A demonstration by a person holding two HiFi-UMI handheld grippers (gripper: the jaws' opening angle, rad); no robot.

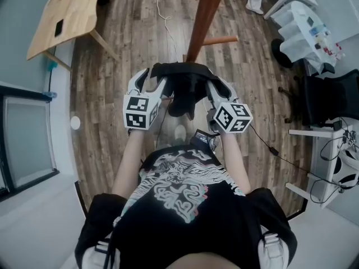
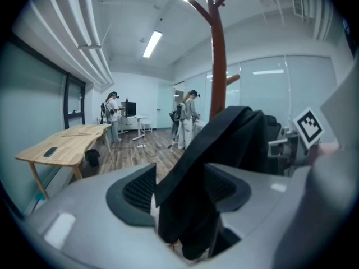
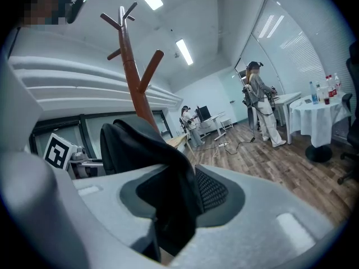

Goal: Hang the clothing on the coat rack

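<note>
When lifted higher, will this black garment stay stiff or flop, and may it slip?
Likely floppy: the black garment sags and folds between the left gripper and right gripper. It may slip, since it drapes loosely there.

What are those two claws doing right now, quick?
The left gripper is open, the black garment draped loosely between its jaws.
The right gripper is open too, the black garment lying between its jaws.
</note>
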